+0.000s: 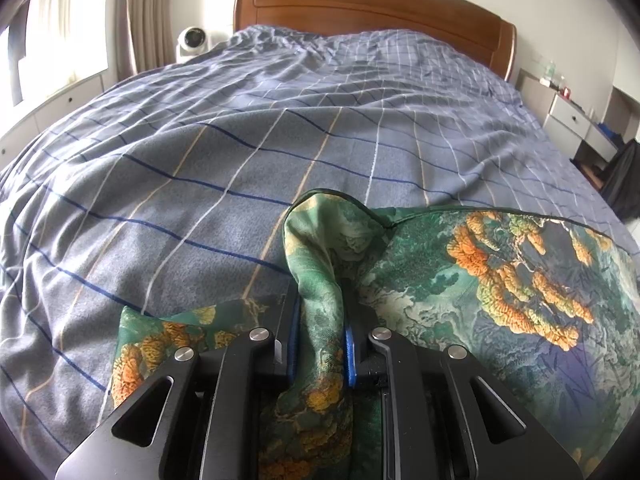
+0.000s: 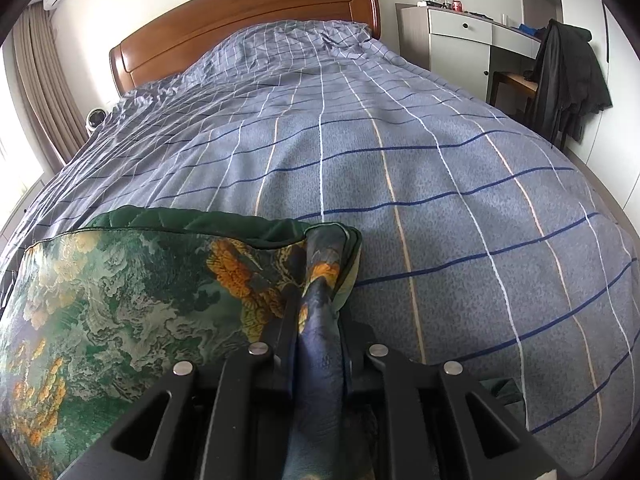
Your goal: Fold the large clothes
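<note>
The left gripper (image 1: 320, 344) pinches a bunched corner of the green printed cloth (image 1: 480, 280), its two black fingers pressed onto the gathered fold; one blue pad (image 1: 350, 356) shows, the other is mostly hidden by fabric. The right gripper (image 2: 318, 340) likewise clamps a bunched corner of the same cloth (image 2: 120, 300), and its pads are covered by the darker blue folds, so the contact itself is hard to see. The cloth lies on the near end of the bed, stretched between the two grippers, its lower part cut off by each frame.

Beyond it spreads one checked blue duvet (image 1: 280, 120) up to one wooden headboard (image 1: 360, 4). Only the left view shows the window (image 1: 60, 32) and white drawers beneath; only the right view clearly shows the white desk (image 2: 460, 32) with a red can (image 2: 457, 5) and a dark jacket (image 2: 568, 76) hung by it. A small white round device (image 1: 193, 40) beside the bed appears in both.
</note>
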Motion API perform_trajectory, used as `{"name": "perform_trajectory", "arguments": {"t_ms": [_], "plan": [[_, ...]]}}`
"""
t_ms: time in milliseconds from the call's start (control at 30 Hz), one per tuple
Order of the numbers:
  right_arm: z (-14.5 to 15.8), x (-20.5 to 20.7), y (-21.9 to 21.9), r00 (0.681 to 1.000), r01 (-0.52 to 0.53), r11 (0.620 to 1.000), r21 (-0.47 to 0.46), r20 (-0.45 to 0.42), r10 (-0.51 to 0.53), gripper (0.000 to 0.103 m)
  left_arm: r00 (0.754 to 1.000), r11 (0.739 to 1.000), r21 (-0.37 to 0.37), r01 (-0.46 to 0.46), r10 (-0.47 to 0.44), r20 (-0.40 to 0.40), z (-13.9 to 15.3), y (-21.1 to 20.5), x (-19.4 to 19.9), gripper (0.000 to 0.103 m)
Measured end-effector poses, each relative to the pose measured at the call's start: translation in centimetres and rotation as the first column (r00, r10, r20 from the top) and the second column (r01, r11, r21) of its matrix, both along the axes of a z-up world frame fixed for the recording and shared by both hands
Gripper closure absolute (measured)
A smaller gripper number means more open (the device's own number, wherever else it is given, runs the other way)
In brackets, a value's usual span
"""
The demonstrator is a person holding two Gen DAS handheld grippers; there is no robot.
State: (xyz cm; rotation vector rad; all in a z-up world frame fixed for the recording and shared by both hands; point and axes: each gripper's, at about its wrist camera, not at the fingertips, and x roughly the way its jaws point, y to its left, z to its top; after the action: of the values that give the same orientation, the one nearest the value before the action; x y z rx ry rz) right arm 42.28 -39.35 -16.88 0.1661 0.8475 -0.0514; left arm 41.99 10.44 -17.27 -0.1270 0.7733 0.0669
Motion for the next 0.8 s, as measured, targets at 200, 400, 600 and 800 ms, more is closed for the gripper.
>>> {"name": "perform_trajectory", "arguments": {"t_ms": [200,400,600,800], "plan": [[0.1,0.0,-0.4,1.000,-0.001,1.000,0.029,0.001,0.001,0.084,1.000,1.000,-0.009,-0.004,0.004,-0.004,0.1,0.1,0.1,0.080],[0.6,0.6,-2.3,1.000,0.007,0.991,0.132,-0.031,-0.003,0.073,0.996,0.999,0.000,-0.046,0.045,-0.070,1.4,0.3,0.7,0.018],[4.2,-0.9,-6.3,0.993,0.119,0.963,0.242,-0.005,-0.121,0.038,0.999,0.998,-0.060,-0.022,0.019,-0.051,5.5,0.9,-0.8,0.012],[10.3,-5.8,-3.9,0.992,-0.001,0.986,0.165,0.122,-0.020,0.038,0.996,0.994,-0.074,0.084,-0.081,0.034,9.9,-2.1,-5.0,0.008]]}}
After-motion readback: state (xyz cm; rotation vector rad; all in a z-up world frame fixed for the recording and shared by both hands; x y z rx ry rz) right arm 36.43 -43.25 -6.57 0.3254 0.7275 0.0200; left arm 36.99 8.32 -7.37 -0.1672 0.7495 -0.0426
